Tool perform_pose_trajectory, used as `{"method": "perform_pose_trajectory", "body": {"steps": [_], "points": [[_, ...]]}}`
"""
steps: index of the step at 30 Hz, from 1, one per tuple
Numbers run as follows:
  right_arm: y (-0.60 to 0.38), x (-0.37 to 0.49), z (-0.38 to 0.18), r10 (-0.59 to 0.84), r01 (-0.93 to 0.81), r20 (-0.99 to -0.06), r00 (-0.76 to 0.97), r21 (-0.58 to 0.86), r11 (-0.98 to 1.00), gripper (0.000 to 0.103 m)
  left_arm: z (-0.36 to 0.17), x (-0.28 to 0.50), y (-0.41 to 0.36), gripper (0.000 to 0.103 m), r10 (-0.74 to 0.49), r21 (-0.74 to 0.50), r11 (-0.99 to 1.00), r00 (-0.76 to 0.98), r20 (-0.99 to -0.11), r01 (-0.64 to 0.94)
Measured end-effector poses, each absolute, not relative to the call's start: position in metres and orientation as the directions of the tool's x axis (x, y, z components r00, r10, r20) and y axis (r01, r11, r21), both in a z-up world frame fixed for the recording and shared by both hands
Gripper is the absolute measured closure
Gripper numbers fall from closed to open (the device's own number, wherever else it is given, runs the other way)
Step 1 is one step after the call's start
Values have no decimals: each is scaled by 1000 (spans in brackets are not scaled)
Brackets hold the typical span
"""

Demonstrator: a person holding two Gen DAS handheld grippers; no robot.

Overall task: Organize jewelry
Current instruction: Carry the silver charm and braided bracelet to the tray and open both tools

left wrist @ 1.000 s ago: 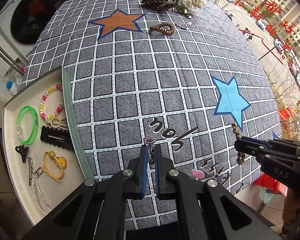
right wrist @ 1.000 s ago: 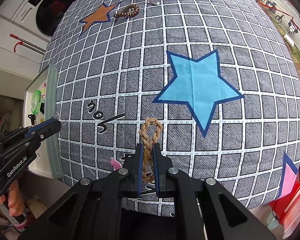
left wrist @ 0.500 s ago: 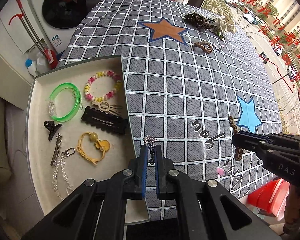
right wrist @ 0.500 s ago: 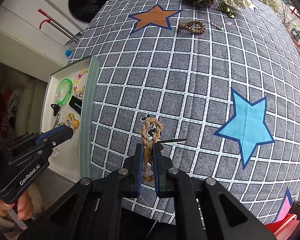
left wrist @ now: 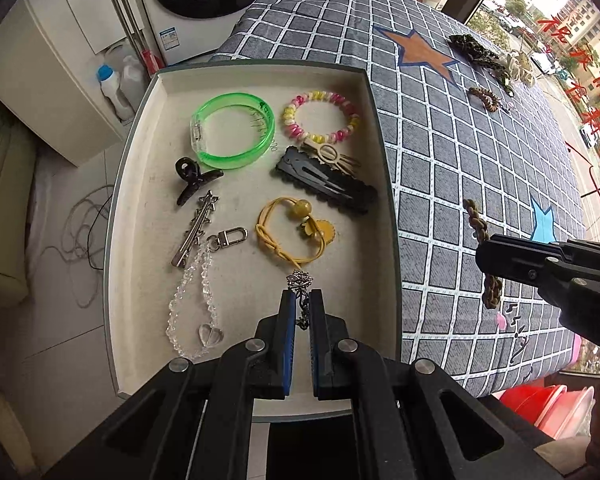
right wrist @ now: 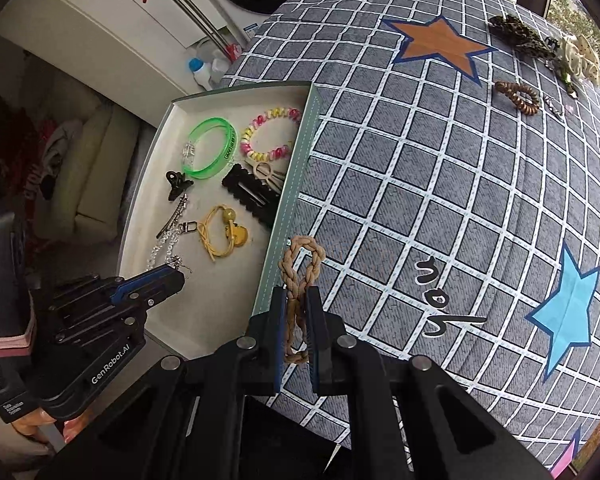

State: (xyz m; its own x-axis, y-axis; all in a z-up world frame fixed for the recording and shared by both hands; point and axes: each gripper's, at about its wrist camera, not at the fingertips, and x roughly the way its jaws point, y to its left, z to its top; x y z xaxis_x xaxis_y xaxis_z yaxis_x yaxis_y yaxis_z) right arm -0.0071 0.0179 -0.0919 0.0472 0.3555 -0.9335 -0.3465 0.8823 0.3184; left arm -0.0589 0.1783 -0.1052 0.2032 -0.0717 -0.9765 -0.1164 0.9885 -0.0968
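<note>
My left gripper (left wrist: pixel 301 300) is shut on a small silver chain piece (left wrist: pixel 299 281) and holds it over the near part of the white tray (left wrist: pixel 236 268). It also shows in the right wrist view (right wrist: pixel 176 270). My right gripper (right wrist: pixel 296 300) is shut on a tan braided rope bracelet (right wrist: pixel 300 268) above the tray's right wall (right wrist: pixel 288 200), over the checked cloth. The bracelet also hangs in the left wrist view (left wrist: pixel 478 222). The tray holds a green bangle (left wrist: pixel 232 132), a coloured bead bracelet (left wrist: pixel 320 116), black clips, a yellow cord and a crystal chain.
On the far side of the cloth lie a brown coil tie (right wrist: pixel 518 96), a dark green scrunchie (right wrist: pixel 518 34) and a cream piece (right wrist: pixel 580 60). A washing machine and bottles (left wrist: pixel 112 88) stand beyond the tray. Red tubs (left wrist: pixel 540 404) sit below the table edge.
Both grippers have moved left with their loads. The left one went from over the cloth to over the tray; the right one came up to the tray's right wall.
</note>
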Motion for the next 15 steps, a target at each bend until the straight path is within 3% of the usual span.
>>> {"method": "perform_pose_trajectory", "body": {"steps": [15], "points": [[81,-15,-123,356,-440,-932,-75,351,827,93,-137,-67,198,90,-55,-86,980,166,-985,-181]]}}
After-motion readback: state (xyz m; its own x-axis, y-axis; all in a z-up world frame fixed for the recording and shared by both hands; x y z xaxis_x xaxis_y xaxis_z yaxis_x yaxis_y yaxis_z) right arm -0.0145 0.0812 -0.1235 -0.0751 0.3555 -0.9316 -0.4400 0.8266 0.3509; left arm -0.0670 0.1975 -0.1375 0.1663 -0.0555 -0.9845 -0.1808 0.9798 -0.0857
